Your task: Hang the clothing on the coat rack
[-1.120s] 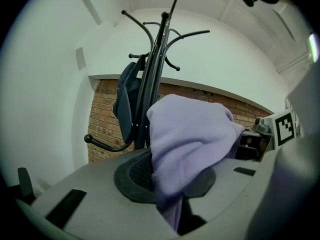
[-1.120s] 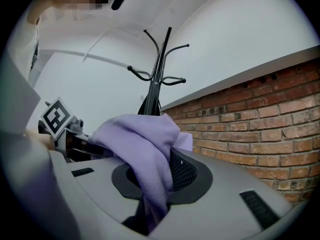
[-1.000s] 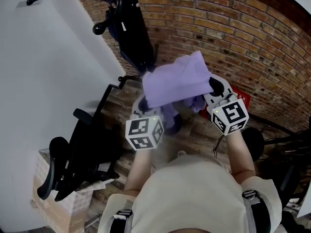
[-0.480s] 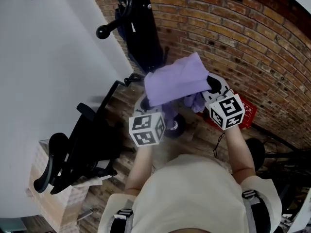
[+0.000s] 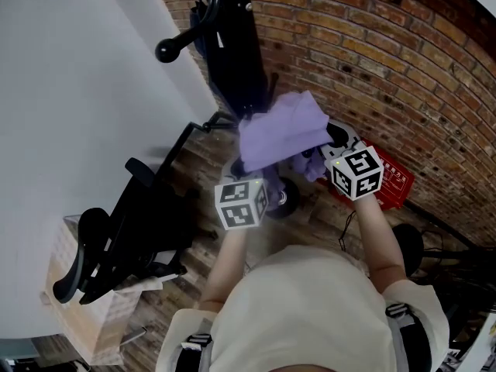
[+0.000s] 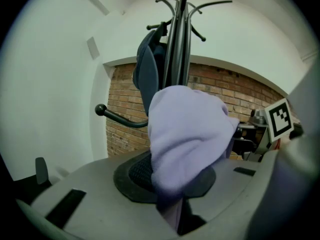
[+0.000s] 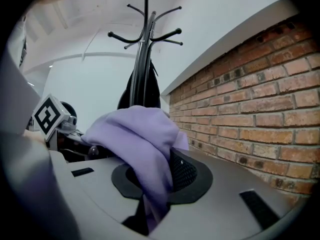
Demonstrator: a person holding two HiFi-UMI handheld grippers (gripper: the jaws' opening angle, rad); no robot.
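Left gripper (image 6: 175, 209) and right gripper (image 7: 150, 209), fingers narrow and each pinching the lilac clothing (image 5: 280, 132), have brought it closer to the coat rack (image 5: 235, 53). It is not yet hung.

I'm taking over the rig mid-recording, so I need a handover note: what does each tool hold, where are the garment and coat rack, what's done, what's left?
Left tool: shut on one edge of the lilac garment.
Right tool: shut on the other edge; the cloth is bunched between them.
Coat rack: straight ahead by the brick wall; a dark blue garment hangs on it.
Done: garment in hand, close to the rack.
Left: raise it over a bare hook, then let go.
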